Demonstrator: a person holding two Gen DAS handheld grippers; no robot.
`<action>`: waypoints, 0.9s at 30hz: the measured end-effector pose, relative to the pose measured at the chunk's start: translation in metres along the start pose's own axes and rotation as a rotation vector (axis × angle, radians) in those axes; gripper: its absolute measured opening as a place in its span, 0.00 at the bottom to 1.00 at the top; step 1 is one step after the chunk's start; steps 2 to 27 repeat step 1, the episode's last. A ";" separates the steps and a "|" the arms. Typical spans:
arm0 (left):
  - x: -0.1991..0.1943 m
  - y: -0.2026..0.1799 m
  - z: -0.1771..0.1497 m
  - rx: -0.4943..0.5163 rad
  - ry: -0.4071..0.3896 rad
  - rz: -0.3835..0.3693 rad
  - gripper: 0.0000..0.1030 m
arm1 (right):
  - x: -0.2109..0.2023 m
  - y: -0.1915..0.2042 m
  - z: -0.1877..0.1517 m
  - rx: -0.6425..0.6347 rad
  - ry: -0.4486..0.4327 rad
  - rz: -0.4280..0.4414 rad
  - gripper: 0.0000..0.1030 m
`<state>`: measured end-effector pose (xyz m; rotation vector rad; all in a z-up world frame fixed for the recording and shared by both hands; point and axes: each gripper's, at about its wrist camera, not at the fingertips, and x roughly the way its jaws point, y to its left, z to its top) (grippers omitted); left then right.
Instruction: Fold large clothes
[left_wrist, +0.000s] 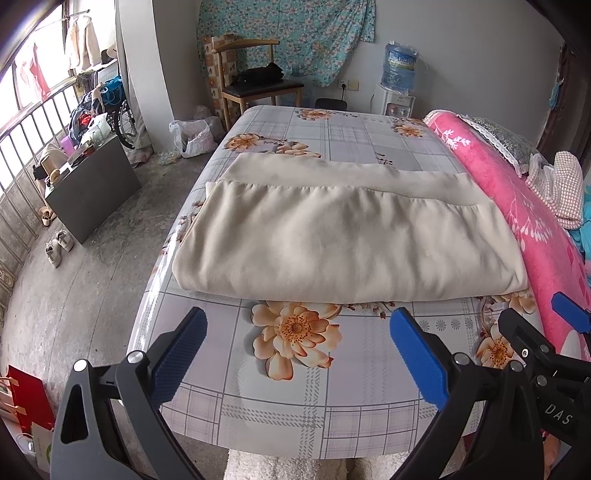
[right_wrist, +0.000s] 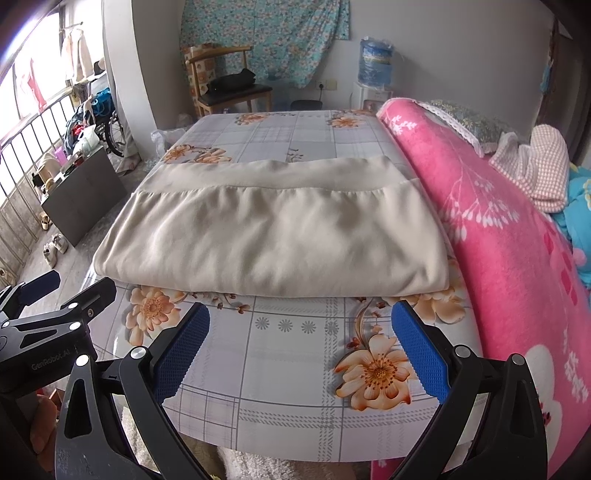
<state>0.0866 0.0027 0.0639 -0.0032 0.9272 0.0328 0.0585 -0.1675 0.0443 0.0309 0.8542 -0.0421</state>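
Garment (left_wrist: 347, 240) (right_wrist: 273, 236): cream, folded into a wide flat rectangle, lying across the middle of the bed (left_wrist: 295, 391) (right_wrist: 295, 398), near fold edge facing both cameras. A band of the same cloth sticks out from under the top layer on the far side.

Left gripper (left_wrist: 297, 354): fingers spread wide, nothing between them, hanging over bare sheet just short of the garment's near edge. Not touching the cloth.

Right gripper (right_wrist: 301, 350): same, wide open and empty, over the flowered sheet near the garment's near right corner, fingertips close to the edge, contact not evident. Each gripper shows at the edge of the other's view, side by side.

Sheet is grey check with orange flowers. Pink blanket (left_wrist: 517, 206) (right_wrist: 498, 240) runs along the right side of the bed, touching the garment's right edge or just beside it; cannot tell which. A checked pink-and-white cloth (left_wrist: 557, 184) (right_wrist: 532, 162) lies on top of it, further back.

Far end: wooden chair (left_wrist: 255, 81) (right_wrist: 229, 85) with a black item on the seat, water dispenser (left_wrist: 397, 81) (right_wrist: 373, 77) against the wall, floral cloth (left_wrist: 288, 33) (right_wrist: 266, 37) hung on the wall. Left: window bars, shoes on the floor.
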 end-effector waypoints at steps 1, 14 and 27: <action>0.000 0.000 0.000 -0.001 0.001 0.000 0.95 | 0.000 0.000 0.000 0.001 -0.001 -0.001 0.92; 0.000 0.000 0.000 -0.001 0.001 0.000 0.95 | 0.000 0.000 0.000 0.001 -0.001 -0.001 0.92; 0.000 0.000 0.000 -0.001 0.001 0.000 0.95 | 0.000 0.000 0.000 0.001 -0.001 -0.001 0.92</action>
